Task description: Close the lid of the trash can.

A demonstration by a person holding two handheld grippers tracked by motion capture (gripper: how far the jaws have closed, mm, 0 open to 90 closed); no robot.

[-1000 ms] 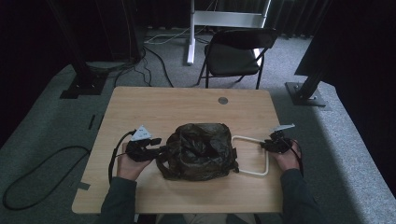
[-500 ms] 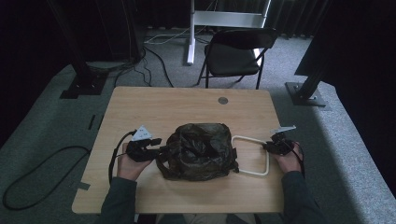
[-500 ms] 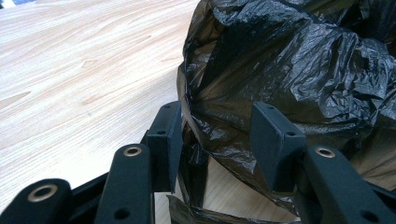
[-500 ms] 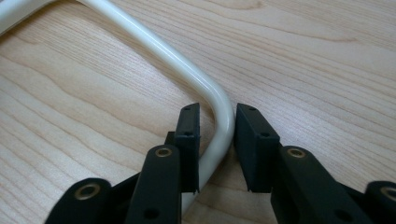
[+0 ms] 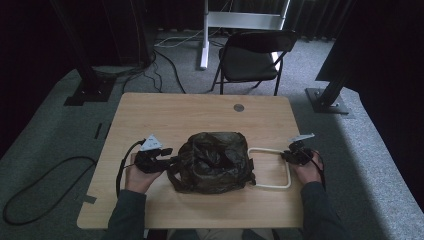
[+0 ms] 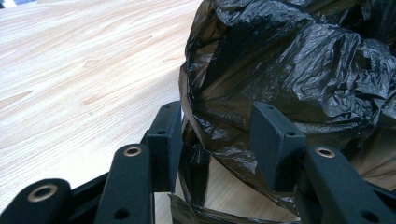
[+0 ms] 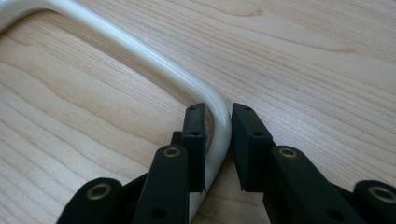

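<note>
A bin lined with a crumpled black bag [image 5: 212,160] stands mid-table, and its white loop handle [image 5: 270,186] lies flat on the wood to the right. My left gripper [image 5: 172,160] is at the bin's left side. In the left gripper view its jaws [image 6: 217,109] hold a bunched fold of the black bag [image 6: 299,70] at the rim. My right gripper [image 5: 286,156] is at the handle's far right corner. Its jaws [image 7: 218,109] have just been closing and now sit tight on either side of the white handle [image 7: 140,53] at the bend.
The wooden table [image 5: 200,115] has a small round grommet [image 5: 239,107] near its far edge. A black folding chair [image 5: 252,57] stands behind the table. A cable [image 5: 40,200] loops on the grey floor to the left.
</note>
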